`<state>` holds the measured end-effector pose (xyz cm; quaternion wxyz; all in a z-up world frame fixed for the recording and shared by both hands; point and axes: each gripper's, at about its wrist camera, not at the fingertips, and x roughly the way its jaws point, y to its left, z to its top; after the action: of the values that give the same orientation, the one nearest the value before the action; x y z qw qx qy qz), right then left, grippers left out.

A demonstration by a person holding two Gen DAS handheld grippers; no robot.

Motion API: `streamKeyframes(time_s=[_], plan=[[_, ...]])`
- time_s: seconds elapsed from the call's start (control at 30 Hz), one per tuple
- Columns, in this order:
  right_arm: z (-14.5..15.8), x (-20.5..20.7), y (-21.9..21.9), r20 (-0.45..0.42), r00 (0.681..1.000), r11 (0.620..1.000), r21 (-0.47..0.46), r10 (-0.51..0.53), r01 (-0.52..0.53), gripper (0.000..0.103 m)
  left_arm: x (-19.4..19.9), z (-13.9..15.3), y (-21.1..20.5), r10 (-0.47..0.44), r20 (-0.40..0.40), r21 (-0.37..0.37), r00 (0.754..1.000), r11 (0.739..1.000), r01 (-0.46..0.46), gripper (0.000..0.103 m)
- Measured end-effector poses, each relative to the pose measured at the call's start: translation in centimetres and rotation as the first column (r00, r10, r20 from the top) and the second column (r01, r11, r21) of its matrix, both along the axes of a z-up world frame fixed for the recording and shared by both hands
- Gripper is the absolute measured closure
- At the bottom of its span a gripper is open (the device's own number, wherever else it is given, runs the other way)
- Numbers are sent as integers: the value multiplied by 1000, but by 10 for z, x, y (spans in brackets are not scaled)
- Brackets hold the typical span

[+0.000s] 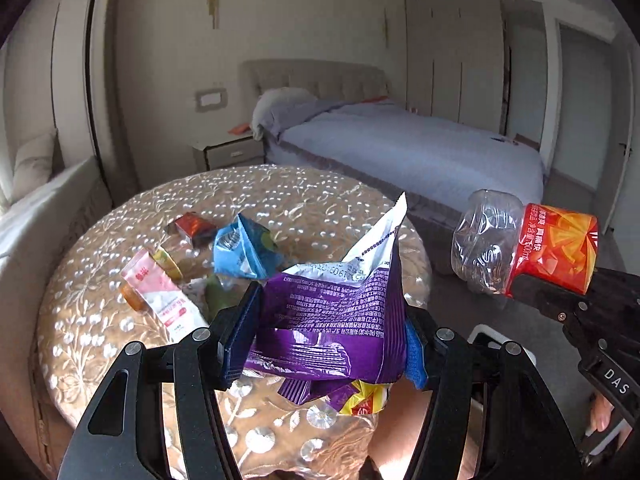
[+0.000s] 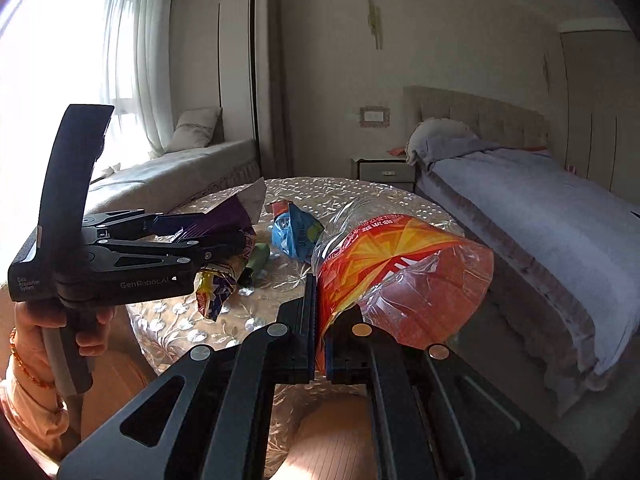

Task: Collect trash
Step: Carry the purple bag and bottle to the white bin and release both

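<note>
My left gripper (image 1: 332, 320) is shut on a crumpled purple snack bag (image 1: 340, 308) and holds it above the round table (image 1: 304, 192); it also shows in the right wrist view (image 2: 224, 236). My right gripper (image 2: 320, 316) is shut on a crushed clear plastic bottle with an orange label (image 2: 392, 268), held off the table's right side; the bottle also shows in the left wrist view (image 1: 524, 248). On the table lie a blue wrapper (image 1: 240, 252), a red packet (image 1: 194, 226), a pink and white packet (image 1: 164, 296) and a green wrapper (image 2: 256, 260).
The table has a gold embroidered cloth. A bed (image 1: 400, 148) stands behind and to the right, with a nightstand (image 1: 228, 152) beside it. A window seat (image 2: 180, 164) runs along the left. Wardrobe doors (image 1: 456, 60) fill the far wall.
</note>
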<state>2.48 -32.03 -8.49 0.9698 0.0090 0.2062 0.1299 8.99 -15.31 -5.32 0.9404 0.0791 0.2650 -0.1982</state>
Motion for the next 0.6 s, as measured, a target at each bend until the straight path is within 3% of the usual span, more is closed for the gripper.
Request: streamKeyframes(time_s=[0.33,0.6], plan=[[-19,-27,-55,-62,982,984,-3,-178,178,99,-4,-30,-92,-198,-56,91,979,975,203,43],[-46,-42,-95,-147,950,961,-27,-276,275,99,-2,-66,-166,-321,-161,147,933,927,345,43]])
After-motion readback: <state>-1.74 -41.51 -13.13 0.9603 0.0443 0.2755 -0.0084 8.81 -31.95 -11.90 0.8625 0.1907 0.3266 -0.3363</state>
